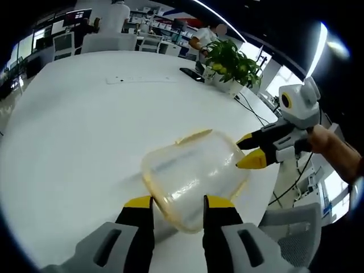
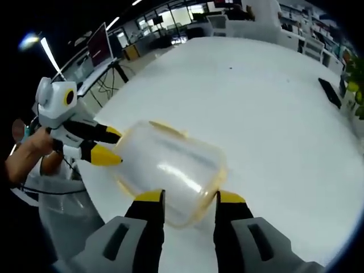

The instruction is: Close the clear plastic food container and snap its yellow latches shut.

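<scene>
Sat on the white surface (image 1: 68, 125), the clear container (image 1: 190, 173), lid on, plant (image 1: 230, 62) well beyond. Left tool (image 1: 177, 202) apart astride its near rim; right tool (image 2: 189, 196) likewise, opposite. Best pressed squarely down, latch (image 1: 193, 136) afterwards.

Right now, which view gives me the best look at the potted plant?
The left gripper view: the potted plant stands whole at the white table's far edge, leaves and white pot clear. The right gripper view catches just a sliver of leaves at its right edge.
</scene>
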The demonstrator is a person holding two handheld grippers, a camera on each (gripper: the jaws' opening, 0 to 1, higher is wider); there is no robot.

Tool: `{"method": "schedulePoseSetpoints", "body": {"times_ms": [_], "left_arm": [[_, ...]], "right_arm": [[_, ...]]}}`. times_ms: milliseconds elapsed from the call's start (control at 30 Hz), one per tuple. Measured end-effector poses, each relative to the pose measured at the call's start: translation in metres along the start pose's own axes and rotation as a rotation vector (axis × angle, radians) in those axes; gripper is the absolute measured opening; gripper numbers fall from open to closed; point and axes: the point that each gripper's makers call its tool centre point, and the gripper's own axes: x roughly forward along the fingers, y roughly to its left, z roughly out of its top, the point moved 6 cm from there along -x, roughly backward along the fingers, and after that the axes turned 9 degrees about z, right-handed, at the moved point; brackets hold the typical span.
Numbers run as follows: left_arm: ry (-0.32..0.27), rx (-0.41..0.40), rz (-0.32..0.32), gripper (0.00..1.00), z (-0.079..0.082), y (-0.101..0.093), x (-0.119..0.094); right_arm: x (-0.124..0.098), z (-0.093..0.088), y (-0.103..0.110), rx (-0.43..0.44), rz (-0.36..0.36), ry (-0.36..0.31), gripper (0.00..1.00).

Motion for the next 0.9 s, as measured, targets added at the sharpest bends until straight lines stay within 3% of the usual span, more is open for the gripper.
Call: {"method": "schedulePoseSetpoints", "body": {"times_ms": [433,900], "left_arm": [[0.006,-0.003,-0.007,0.26,-0.001,0.001,-0.003],[0.022,-0.003,-0.011,0.26,-0.012,0.009,-0.011]], "right_arm": [[0.0,-0.001,0.0,0.021,-0.009,-0.016,0.31],[0.005,-0.007,0.015,0.025,-0.007,-0.036,0.31]]}}
